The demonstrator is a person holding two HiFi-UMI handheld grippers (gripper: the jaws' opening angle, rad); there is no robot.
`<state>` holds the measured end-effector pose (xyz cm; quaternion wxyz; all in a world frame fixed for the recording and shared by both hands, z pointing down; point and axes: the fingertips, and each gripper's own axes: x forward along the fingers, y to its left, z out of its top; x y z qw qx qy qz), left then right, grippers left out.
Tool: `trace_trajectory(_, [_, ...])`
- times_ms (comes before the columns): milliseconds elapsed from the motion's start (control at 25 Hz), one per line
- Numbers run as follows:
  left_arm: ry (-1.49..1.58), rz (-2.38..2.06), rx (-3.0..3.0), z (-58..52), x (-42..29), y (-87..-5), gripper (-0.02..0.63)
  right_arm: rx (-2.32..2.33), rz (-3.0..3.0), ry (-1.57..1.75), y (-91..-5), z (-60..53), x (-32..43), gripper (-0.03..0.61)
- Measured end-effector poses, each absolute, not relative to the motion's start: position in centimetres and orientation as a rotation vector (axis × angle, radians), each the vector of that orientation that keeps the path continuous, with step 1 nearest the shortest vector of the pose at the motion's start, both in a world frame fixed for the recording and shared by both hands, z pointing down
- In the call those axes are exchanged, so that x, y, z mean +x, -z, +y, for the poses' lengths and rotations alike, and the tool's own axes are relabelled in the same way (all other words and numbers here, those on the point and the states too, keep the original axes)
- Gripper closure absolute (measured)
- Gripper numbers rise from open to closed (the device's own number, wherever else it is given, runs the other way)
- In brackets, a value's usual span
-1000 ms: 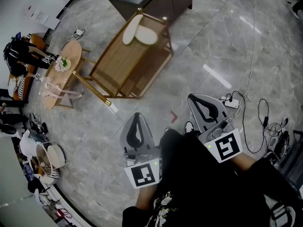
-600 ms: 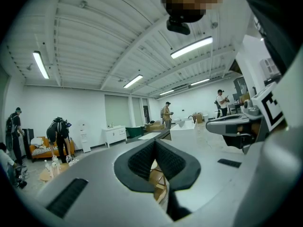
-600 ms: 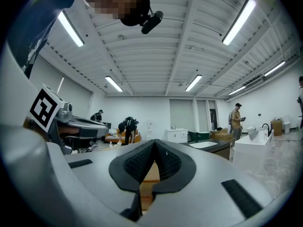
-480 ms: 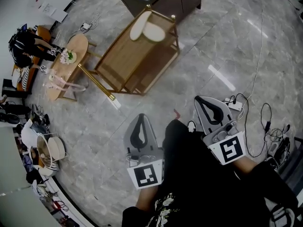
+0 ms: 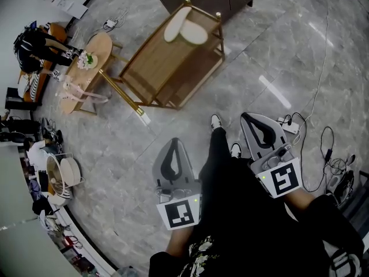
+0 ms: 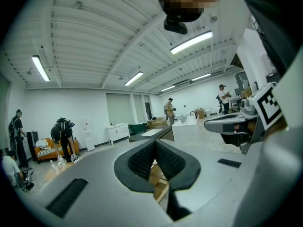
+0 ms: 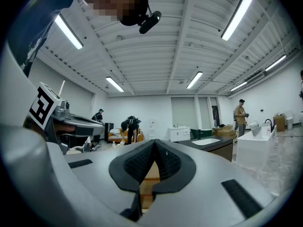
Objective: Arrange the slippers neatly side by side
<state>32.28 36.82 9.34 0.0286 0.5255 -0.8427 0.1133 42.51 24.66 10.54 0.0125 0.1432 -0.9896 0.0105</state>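
Left hand-held gripper and right hand-held gripper are both clenched and empty. The slippers are on the counter, well apart from both: 12 o'clock from left, 11 from right, neither clearly nearer. They touch in a V, with axes roughly 1–7 and 10–4.

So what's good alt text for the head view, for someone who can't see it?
Seen from above, a person holds a left gripper and right gripper, jaws shut and empty, over a marble floor; ahead, two pale slippers lie overlapping on a gold-framed wooden table.
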Motion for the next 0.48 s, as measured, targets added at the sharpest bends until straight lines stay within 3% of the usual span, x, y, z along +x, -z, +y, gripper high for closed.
trace_trajectory(480, [-0.294,-2.606,1.624,35.4,30.6,-9.6,0.611,0.45,-3.077,0.004,-10.5,23.5,41.0,0.58])
